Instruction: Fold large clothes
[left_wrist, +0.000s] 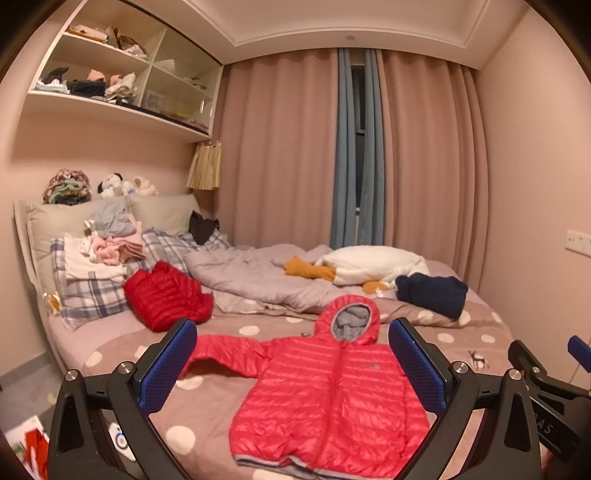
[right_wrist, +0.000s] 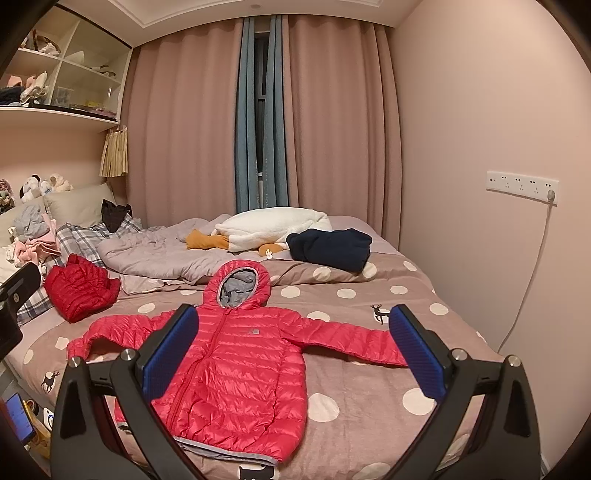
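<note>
A red hooded puffer jacket (left_wrist: 325, 398) (right_wrist: 240, 369) lies flat, front up and zipped, on the polka-dot bedspread (left_wrist: 229, 332) (right_wrist: 369, 387). Both sleeves are spread sideways, and the grey-lined hood points toward the far side of the bed. My left gripper (left_wrist: 291, 354) hovers open above the jacket's chest, holding nothing. My right gripper (right_wrist: 291, 343) is open too, over the jacket's body and its right-hand sleeve. The right gripper's black frame and blue pad (left_wrist: 576, 350) show at the left wrist view's right edge.
A second red puffer jacket (left_wrist: 166, 295) (right_wrist: 79, 291) lies folded near the plaid pillows (left_wrist: 96, 295). A crumpled grey duvet (left_wrist: 258, 277), a white plush toy (right_wrist: 269, 229) and a navy garment (right_wrist: 328, 249) lie farther back. Clothes are piled by the headboard. A wall stands to the right.
</note>
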